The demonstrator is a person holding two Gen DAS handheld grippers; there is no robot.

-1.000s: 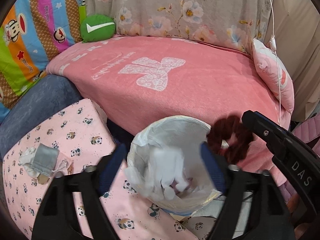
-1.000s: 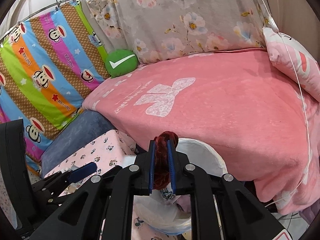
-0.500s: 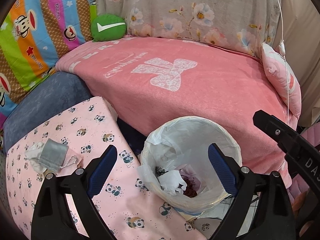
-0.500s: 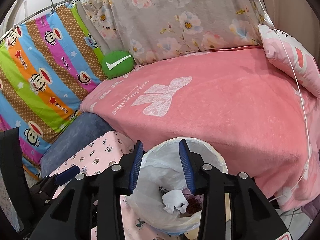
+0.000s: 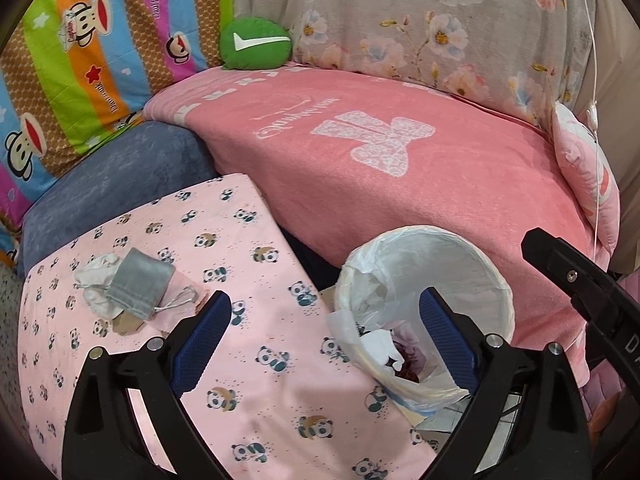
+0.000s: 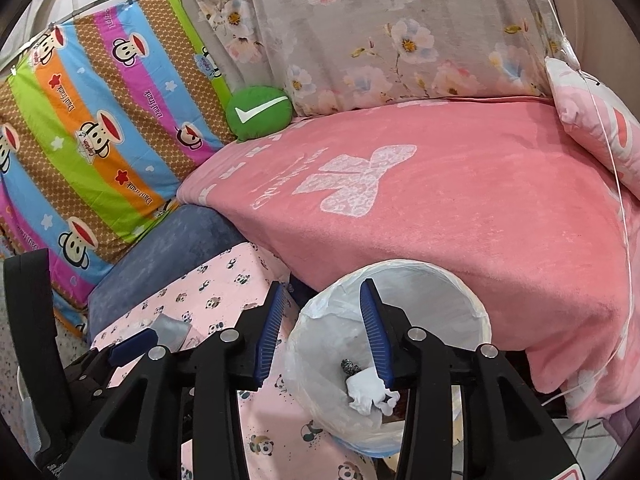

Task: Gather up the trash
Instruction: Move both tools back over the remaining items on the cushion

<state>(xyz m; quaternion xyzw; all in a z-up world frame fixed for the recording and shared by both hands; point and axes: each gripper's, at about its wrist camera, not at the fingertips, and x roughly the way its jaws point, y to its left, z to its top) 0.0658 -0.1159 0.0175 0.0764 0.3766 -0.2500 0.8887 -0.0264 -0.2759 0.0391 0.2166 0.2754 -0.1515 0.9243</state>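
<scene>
One dark red fuzzy scrap [image 5: 406,368], pinched in the right gripper [image 6: 323,330] a second ago, now lies in the lined trash bin [image 5: 492,280] beside crumpled white paper [image 5: 380,344]; its jaws have just been opening and stand apart, empty. So that piece is collected. The left gripper [image 5: 324,340], also wide and empty, has shifted toward the grey pouch [image 5: 140,282] and tissue [image 5: 94,268] left on the panda-print cloth [image 5: 256,252], likely next. Behind, a pink blanket [image 5: 400,208] covers the sofa under floral and striped drapes.

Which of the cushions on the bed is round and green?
The small cushion with the white tick, tucked in the back corner. The other pillow, at the right edge, is pink and white.
</scene>
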